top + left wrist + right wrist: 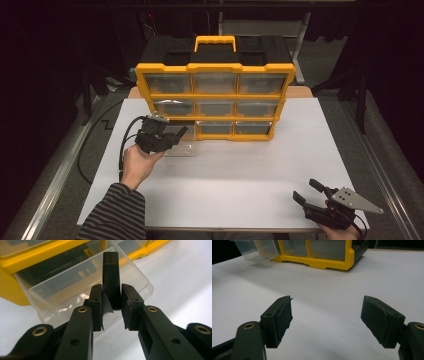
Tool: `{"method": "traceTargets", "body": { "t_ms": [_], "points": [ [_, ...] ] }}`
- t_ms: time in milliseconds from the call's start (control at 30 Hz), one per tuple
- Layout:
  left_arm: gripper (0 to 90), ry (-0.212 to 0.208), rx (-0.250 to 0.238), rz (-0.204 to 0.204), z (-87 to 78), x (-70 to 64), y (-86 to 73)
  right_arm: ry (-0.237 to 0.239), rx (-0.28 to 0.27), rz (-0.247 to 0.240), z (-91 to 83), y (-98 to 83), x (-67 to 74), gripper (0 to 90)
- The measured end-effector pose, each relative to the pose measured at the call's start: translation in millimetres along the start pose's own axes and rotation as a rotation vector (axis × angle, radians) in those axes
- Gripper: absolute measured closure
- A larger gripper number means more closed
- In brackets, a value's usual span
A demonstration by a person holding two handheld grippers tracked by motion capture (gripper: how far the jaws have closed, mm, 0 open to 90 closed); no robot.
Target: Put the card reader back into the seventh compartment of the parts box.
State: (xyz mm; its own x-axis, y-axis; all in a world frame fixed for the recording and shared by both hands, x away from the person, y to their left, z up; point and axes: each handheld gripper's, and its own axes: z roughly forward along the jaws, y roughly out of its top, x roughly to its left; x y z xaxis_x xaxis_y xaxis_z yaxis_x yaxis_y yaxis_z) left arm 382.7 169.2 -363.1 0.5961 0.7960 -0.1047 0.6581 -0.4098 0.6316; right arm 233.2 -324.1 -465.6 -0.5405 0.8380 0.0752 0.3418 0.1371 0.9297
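A yellow and black organizer (215,95) with clear drawers stands at the back of the white table (240,170). Its bottom-left clear drawer (184,149) is pulled out over the table. My left gripper (172,136) is shut on a black block (182,132), held just above that drawer. The left gripper view has the block (111,272) standing up between the jaws of the left gripper (111,288), over the open drawer (62,292). My right gripper (306,189) rests open near the table's front right corner, its pads (280,320) wide apart over bare table.
The organizer (324,262) and the pulled-out drawer (259,250) lie far ahead in the right gripper view. A black cable (122,150) trails from the left gripper. Metal rails (55,175) run along both sides of the table.
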Motion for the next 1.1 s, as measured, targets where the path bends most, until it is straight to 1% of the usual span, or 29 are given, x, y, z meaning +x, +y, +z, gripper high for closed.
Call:
{"method": "traceTargets", "body": {
  "t_ms": [200,400,433,467,500,600,800,900,1100],
  "points": [
    [72.3,0.004,0.005,-0.014,1.7,3.7,0.3,0.001,0.001,0.000,0.1,0.0,0.1,25.4],
    [71.6,0.016,-0.004,-0.023,2.1,5.1,0.0,0.002,0.004,-0.001,0.3,0.0,0.2,25.4],
    [70.6,0.020,-0.014,-0.024,1.8,4.9,-0.3,0.001,0.005,-0.002,0.3,0.0,0.3,25.4],
    [66.9,0.019,-0.018,-0.026,1.1,5.0,-0.3,0.000,0.004,-0.004,0.4,0.0,0.1,25.3],
    [65.2,0.018,-0.023,-0.029,0.7,4.9,-0.5,-0.001,0.004,-0.002,0.2,0.1,0.2,25.3],
    [59.1,0.022,-0.029,-0.024,-1.3,3.2,-1.2,-0.001,0.004,-0.002,0.1,0.0,0.3,25.3],
    [54.8,0.007,-0.033,-0.017,-4.4,-0.9,-2.8,-0.001,0.003,-0.006,0.2,0.0,0.4,25.3],
    [50.7,0.008,-0.042,-0.009,-5.7,-3.5,-3.6,0.000,0.004,-0.004,0.1,0.0,0.3,25.3],
    [48.9,-0.007,-0.037,0.008,-8.0,-10.1,-4.5,-0.002,0.001,-0.006,0.3,0.0,0.7,25.3]
  ]
}}
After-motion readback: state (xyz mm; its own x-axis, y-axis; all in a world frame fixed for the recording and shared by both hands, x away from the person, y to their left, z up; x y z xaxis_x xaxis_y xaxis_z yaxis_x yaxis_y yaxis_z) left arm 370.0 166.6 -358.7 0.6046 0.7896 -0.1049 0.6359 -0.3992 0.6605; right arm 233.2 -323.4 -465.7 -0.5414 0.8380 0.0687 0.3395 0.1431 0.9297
